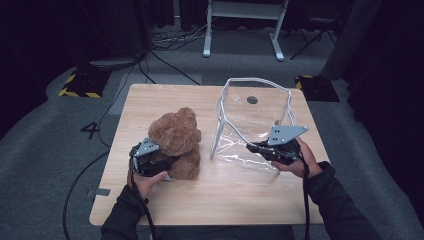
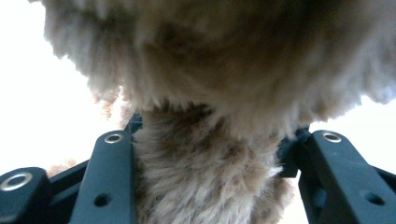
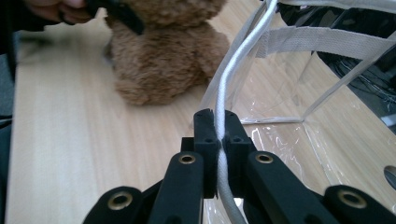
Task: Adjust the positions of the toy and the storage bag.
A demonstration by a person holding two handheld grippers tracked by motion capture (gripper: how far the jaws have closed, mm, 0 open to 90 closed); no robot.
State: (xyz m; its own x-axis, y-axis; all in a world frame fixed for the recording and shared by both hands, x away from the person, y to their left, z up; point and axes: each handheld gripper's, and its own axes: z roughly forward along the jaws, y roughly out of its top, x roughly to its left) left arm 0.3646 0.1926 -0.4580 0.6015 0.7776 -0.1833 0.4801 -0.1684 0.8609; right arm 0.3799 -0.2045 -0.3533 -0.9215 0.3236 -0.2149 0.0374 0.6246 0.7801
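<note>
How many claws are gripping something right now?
2. Left claw is clamped on the teddy bear at table left; right claw pinches the clear bag's white rim at table right.

Black tongs point(image 3: 218, 140), brass rivets, grey plates, dark sleeves point(image 1: 335, 200)

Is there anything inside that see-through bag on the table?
The clear bag looks empty: through its walls only the wooden table shows. The right tongs pinch its white rim. The teddy bear sits outside, beside it.
</note>
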